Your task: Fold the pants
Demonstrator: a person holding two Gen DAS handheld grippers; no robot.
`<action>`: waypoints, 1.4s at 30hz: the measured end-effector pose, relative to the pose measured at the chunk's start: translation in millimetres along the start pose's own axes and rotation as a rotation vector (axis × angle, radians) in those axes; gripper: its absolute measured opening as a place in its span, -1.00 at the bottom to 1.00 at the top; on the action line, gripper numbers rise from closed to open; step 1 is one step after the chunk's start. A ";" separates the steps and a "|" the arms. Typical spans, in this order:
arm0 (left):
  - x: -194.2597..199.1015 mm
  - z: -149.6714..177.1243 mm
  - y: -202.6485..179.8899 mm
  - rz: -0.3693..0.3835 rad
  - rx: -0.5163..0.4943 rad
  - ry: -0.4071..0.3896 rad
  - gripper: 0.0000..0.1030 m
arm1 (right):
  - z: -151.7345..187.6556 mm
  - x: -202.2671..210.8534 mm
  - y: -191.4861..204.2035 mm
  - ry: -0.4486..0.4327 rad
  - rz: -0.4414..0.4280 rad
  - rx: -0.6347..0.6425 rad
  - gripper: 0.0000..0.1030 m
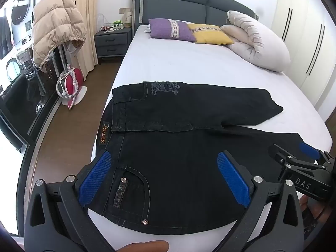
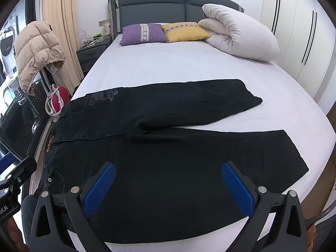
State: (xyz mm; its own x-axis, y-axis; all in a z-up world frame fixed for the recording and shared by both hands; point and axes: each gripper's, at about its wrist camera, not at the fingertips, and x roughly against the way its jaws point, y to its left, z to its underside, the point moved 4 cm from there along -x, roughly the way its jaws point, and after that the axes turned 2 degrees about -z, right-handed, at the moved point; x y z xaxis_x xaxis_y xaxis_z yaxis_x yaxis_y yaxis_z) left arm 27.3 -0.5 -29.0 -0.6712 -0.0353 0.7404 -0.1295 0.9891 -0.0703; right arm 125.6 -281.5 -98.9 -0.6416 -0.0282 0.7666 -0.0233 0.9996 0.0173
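Black jeans [image 1: 178, 130] lie flat on the white bed [image 1: 178, 67], waistband at the left, both legs spread apart toward the right. My left gripper [image 1: 163, 163] hovers open above the near hip and its pocket [image 1: 130, 191], with its blue pads [image 1: 233, 176] wide apart and nothing between them. In the right wrist view the jeans [image 2: 168, 147] fill the foreground. My right gripper [image 2: 168, 178] hangs open over the near leg's thigh, touching nothing. The right gripper [image 1: 294, 157] also shows at the right edge of the left wrist view, above the near leg's hem.
Purple [image 1: 171, 29] and yellow [image 1: 208, 34] pillows and a rolled white duvet [image 1: 256, 40] lie at the head of the bed. A nightstand [image 1: 112, 40], a beige puffer jacket [image 1: 56, 27] and a red item [image 1: 71, 84] on the wooden floor are to the left. Wardrobes [image 1: 304, 31] stand on the right.
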 end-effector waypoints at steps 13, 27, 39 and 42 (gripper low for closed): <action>-1.0 2.9 0.4 0.001 0.002 -0.003 1.00 | 6.3 -1.3 0.9 0.009 0.004 0.004 1.00; -1.2 1.4 0.7 0.000 0.006 0.002 1.00 | 5.0 -2.8 6.1 0.018 0.004 0.019 1.00; -1.2 1.1 0.8 0.002 0.007 0.003 1.00 | 6.6 -3.4 8.1 0.018 0.003 0.021 1.00; -1.4 1.1 1.1 0.001 0.008 0.003 1.00 | 6.4 -3.4 7.9 0.019 0.002 0.021 1.00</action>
State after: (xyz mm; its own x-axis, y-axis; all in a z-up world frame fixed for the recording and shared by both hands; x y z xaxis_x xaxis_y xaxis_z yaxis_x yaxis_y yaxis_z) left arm 27.3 0.5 -30.8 -0.6695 -0.0335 0.7421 -0.1345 0.9879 -0.0767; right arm 122.8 -273.6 -105.4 -0.6269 -0.0254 0.7787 -0.0383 0.9993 0.0018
